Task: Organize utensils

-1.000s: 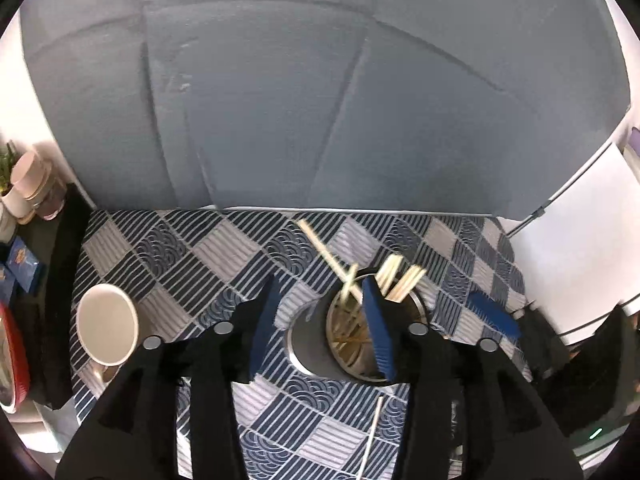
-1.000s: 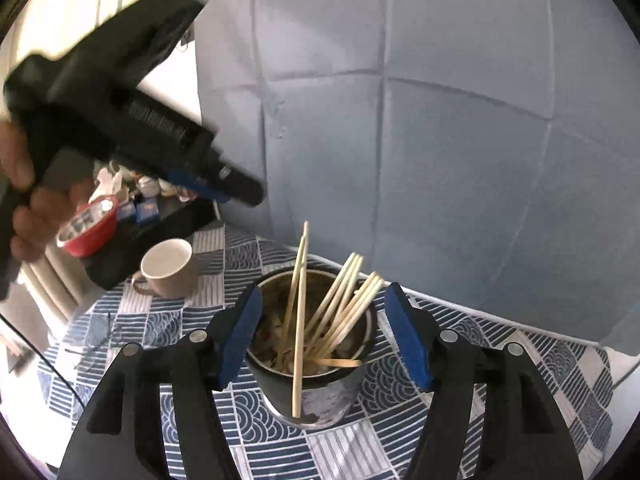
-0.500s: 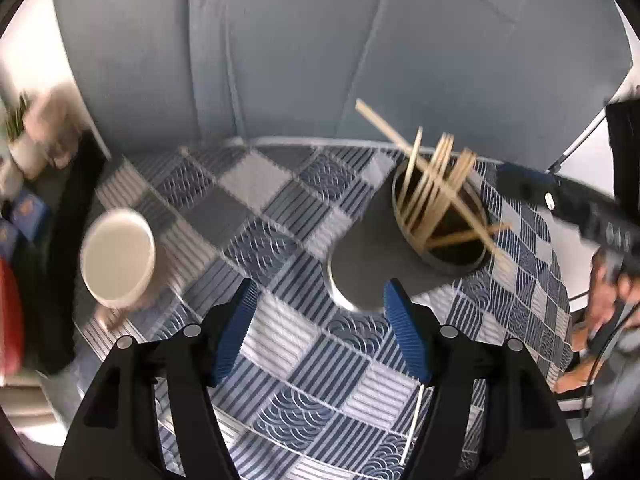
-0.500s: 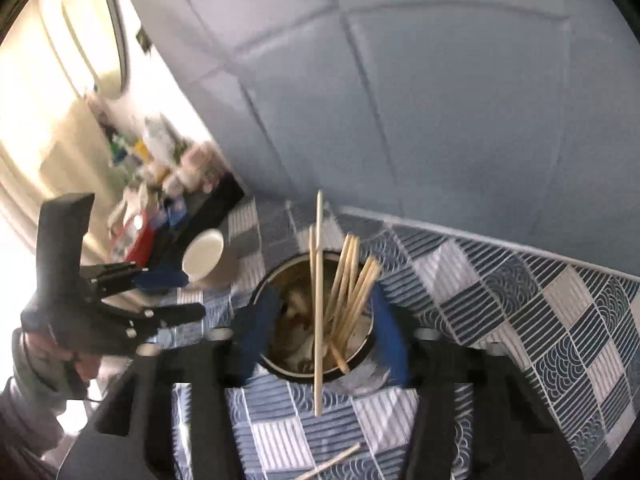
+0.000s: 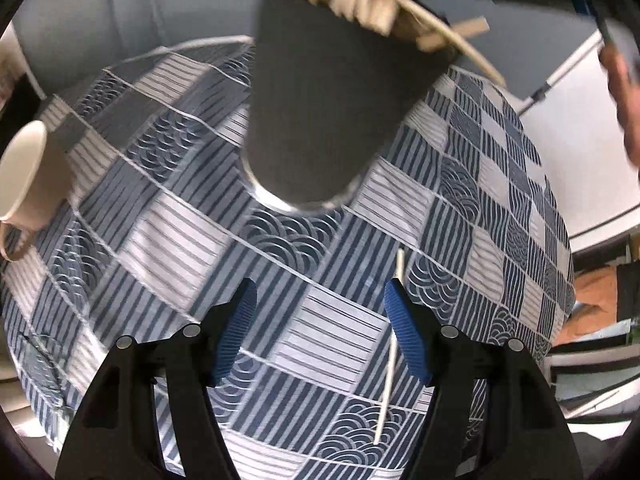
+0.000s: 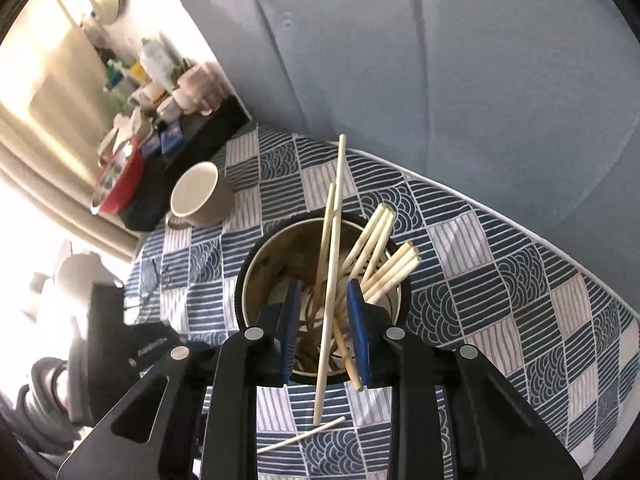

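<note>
Since a second ago my left gripper (image 5: pixel 316 328) has dropped low over the tablecloth (image 5: pixel 160 240), jaws wide and empty — a loose chopstick (image 5: pixel 390 352) lies just inside its right finger. My right gripper (image 6: pixel 324 328) is narrowed around one long chopstick (image 6: pixel 331 256) above the holder (image 6: pixel 256 272); actual contact I cannot tell — the left view is blurred

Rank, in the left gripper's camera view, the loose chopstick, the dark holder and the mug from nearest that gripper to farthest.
From the left gripper:
1. Loose chopstick, on the cloth beside its right finger.
2. Dark holder, straight ahead, full of chopsticks.
3. Mug, far off at the left edge.
</note>
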A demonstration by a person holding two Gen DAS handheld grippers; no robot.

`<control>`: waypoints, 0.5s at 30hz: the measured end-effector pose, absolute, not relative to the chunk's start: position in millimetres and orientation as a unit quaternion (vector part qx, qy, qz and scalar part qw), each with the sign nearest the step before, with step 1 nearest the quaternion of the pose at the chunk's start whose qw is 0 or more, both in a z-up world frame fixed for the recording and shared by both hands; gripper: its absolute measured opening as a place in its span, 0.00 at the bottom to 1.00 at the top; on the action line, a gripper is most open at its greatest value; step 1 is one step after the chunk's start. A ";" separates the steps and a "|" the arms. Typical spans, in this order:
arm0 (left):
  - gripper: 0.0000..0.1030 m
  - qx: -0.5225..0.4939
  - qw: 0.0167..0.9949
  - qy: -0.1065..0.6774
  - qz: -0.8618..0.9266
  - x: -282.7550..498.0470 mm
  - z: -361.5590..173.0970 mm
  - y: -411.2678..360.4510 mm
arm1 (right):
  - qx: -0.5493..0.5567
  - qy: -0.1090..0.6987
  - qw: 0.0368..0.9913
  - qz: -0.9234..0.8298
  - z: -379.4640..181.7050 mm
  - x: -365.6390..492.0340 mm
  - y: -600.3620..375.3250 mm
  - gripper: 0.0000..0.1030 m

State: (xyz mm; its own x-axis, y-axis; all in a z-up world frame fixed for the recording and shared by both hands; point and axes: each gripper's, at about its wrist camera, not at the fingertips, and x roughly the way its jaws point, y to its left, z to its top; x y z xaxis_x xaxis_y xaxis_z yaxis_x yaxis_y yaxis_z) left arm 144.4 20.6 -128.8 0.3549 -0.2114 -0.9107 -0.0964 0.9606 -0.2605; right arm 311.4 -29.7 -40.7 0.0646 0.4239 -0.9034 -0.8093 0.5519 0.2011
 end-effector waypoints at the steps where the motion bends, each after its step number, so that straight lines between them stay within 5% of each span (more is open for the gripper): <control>1: 0.65 -0.135 0.811 0.569 -0.036 145.6 -132.5 16.8 | -0.187 0.528 0.704 0.437 -42.4 312.6 -28.1 0.22; 9: 0.63 -0.115 0.787 0.603 -0.053 154.4 -166.9 -27.2 | -0.206 0.537 0.685 0.446 -53.0 324.2 -19.3 0.22; 15: 0.41 -0.075 0.776 0.626 -0.033 159.8 -183.7 -45.4 | -0.200 0.545 0.674 0.456 -61.5 330.1 -14.2 0.21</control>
State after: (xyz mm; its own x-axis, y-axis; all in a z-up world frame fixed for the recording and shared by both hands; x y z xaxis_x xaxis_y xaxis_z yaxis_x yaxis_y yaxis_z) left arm 159.8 -45.4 -183.7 0.2152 -0.1445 -0.9658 -0.0427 0.9867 -0.1571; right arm 330.1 -14.2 -61.5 -0.0115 0.3975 -0.9175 -0.8329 0.5040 0.2287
